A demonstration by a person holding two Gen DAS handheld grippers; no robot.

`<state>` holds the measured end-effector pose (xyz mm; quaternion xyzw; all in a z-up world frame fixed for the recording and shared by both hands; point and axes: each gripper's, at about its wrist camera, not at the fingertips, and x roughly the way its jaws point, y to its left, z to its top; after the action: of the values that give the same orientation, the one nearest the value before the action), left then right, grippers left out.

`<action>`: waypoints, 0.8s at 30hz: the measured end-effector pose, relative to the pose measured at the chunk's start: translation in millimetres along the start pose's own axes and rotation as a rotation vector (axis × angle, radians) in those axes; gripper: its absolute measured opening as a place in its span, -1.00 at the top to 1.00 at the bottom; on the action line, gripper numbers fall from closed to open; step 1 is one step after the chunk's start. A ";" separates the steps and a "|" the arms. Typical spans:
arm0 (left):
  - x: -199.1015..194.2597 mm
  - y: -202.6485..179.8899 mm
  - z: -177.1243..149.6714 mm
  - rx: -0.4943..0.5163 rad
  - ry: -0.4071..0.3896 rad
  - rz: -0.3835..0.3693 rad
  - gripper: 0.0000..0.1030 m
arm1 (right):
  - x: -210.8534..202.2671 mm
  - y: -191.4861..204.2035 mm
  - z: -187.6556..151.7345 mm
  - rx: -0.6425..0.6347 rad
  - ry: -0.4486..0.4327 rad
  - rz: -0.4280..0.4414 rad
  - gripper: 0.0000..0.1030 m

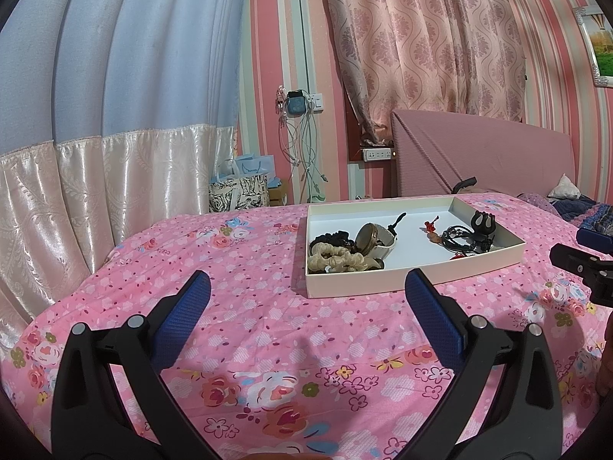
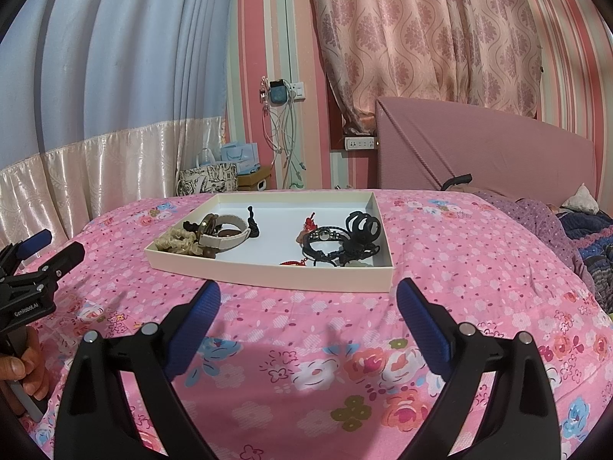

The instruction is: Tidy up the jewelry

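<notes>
Pink floral bed (image 2: 459, 306) bare around shallow cream tray (image 2: 268, 274). Jewelry all inside: scrunchies, white bracelet (image 2: 226, 235) left; black cords, claw clip (image 2: 362, 226) right. Sorted, likely near done. Left tongs (image 1: 306, 287), right tongs (image 2: 308, 297) spread wide, empty.

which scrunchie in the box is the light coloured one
The cream scrunchie, at the box's front left corner. The other scrunchie just behind it is black.
</notes>
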<state>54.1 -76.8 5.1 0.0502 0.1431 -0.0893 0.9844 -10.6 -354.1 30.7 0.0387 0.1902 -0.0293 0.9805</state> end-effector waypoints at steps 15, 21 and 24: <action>1.6 0.6 -1.3 0.000 0.002 0.001 -0.94 | -0.1 0.2 -0.4 0.001 0.000 -0.001 -0.81; 1.7 0.8 -1.2 -0.001 0.002 0.000 -0.94 | 0.2 0.3 -0.1 0.001 0.000 -0.001 -0.81; 1.7 0.8 -1.2 0.000 0.002 0.001 -0.94 | 0.1 0.2 -0.1 0.000 0.001 -0.001 -0.81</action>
<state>55.5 -76.2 3.5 0.0503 0.1440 -0.0889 0.9843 -10.5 -354.0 30.6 0.0389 0.1905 -0.0298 0.9805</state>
